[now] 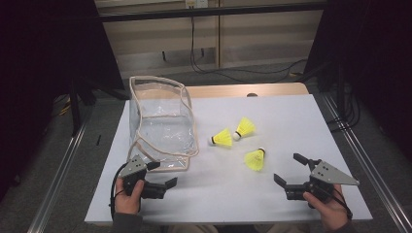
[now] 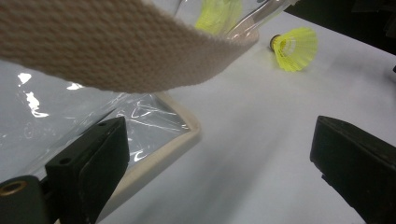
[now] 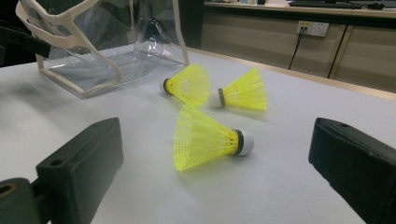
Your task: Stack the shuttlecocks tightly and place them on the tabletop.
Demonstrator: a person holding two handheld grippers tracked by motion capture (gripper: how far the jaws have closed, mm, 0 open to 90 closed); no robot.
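Shuttlecocks, three yellow ones lying mid-table right of the clear bag [image 1: 163,124], are featherlight with crushable skirts, so the gaping right gripper [image 1: 290,171] should pinch the nearest shuttlecock [image 1: 255,158] by its cork, while the left gripper [image 1: 163,174] waits unclenched by the bag's near corner.

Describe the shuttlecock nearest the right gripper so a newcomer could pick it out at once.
Start at the clear bag on the left of the white table; three yellow shuttlecocks lie to its right. Two sit close together; the nearest shuttlecock lies apart, closer to the person, just ahead of the open right gripper.
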